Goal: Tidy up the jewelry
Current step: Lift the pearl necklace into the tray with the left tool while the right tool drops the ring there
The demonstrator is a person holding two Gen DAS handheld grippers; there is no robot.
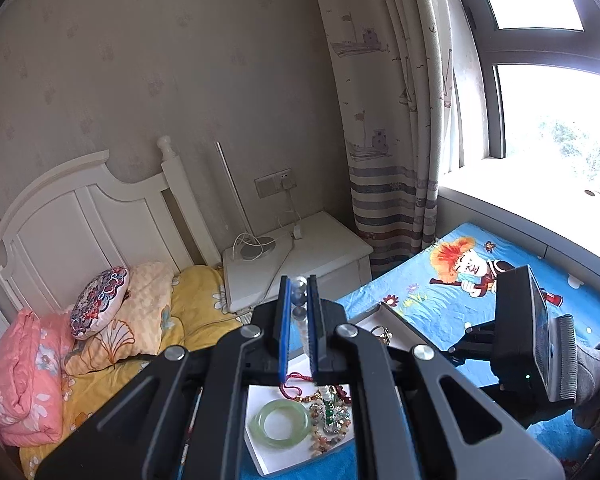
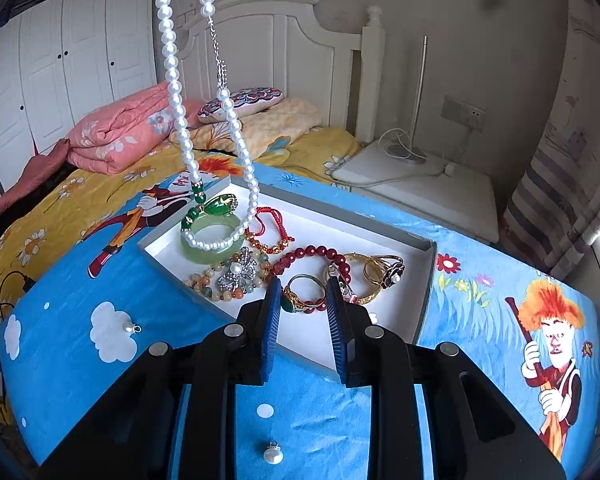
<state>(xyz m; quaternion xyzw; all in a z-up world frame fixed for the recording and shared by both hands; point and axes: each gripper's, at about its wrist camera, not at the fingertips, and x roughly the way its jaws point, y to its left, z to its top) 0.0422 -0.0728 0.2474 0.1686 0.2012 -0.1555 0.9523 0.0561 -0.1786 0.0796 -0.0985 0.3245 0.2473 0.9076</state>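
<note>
Left jaws on pearl necklace (image 2: 172,68)

The pearl necklace (image 2: 171,60), glossy and smooth, hangs above the right claw (image 2: 303,316), whose ribbed blue pads (image 2: 271,320) look matt and rubbery. Ahead of it, a matt white card tray (image 2: 396,320) holds a translucent polished green bangle (image 2: 212,236), shiny gold-coloured metal rings (image 2: 374,272) and glossy red beads (image 2: 312,254). Beneath lies a soft printed cloth (image 2: 480,320).

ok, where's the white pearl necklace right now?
The white pearl necklace hangs from the shut left gripper, at upper left in the right wrist view; its lower loop dangles over the pale green jade bangle in the white tray.
</note>
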